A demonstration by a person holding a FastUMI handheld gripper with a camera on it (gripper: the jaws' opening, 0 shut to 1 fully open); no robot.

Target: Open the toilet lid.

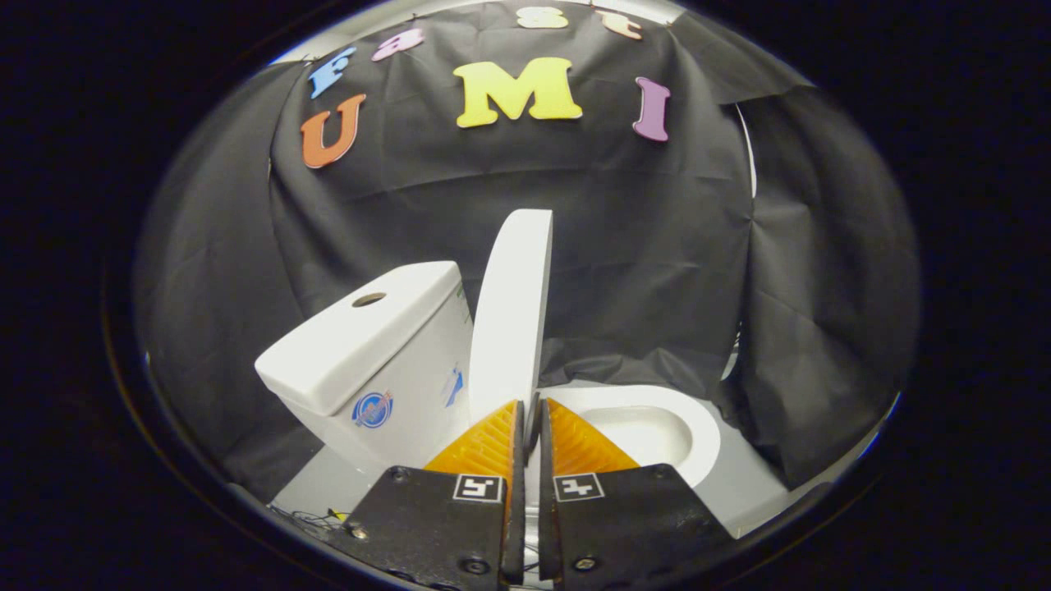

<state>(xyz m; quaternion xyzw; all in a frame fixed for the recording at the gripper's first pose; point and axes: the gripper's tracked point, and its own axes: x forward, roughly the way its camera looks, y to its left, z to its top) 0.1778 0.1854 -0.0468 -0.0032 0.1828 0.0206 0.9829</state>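
Tool (530,410) narrow, fingers nearly together just below the upright lid (511,312). Tank (369,345) left, touching lid. Open bowl (649,431) right, cloth wall (657,246) far.

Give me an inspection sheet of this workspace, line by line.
Surface: pale floor under the toilet.
Job's things: toilet lid raised, standing nearly upright beside the tank; bowl open.
Clutter: nothing seen.
Grippers: gripper with fingers close together, a narrow gap between them, at the lid's lower edge; grip on it cannot be told.
Cables: thin wires on the floor near the tank's base.
Surroundings: black cloth wall behind and beside.
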